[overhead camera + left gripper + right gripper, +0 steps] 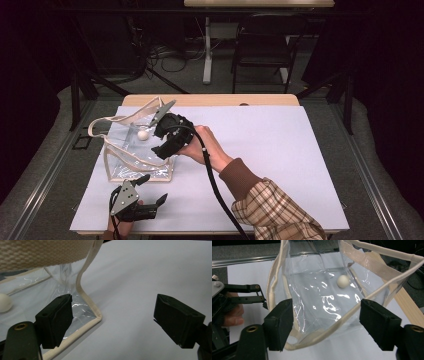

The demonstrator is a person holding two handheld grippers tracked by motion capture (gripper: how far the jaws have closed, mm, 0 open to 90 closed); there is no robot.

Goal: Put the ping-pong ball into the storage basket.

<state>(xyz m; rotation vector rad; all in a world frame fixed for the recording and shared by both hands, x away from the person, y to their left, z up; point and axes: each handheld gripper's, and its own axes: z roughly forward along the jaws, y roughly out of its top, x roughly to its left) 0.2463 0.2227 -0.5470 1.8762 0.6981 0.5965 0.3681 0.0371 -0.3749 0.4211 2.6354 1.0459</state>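
A clear bag [137, 150] with cream trim and straps stands on the left part of the white tabletop [280, 150], its mouth turned up and toward the right tool [159, 136]. A small white ball [143, 135] lies inside the bag on its clear bottom, toward the far side. The right tool hangs at the bag's mouth with its jaws parted and nothing pressed between them; in the right gripper view the ball [343, 281] sits beyond the jaws, and the bag's rim strap [372, 293] runs across between them. The left tool [150, 192] rests near the tabletop's near edge, just outside the bag's near corner [98, 316], jaws wide and holding nothing, one jaw close beside the trim.
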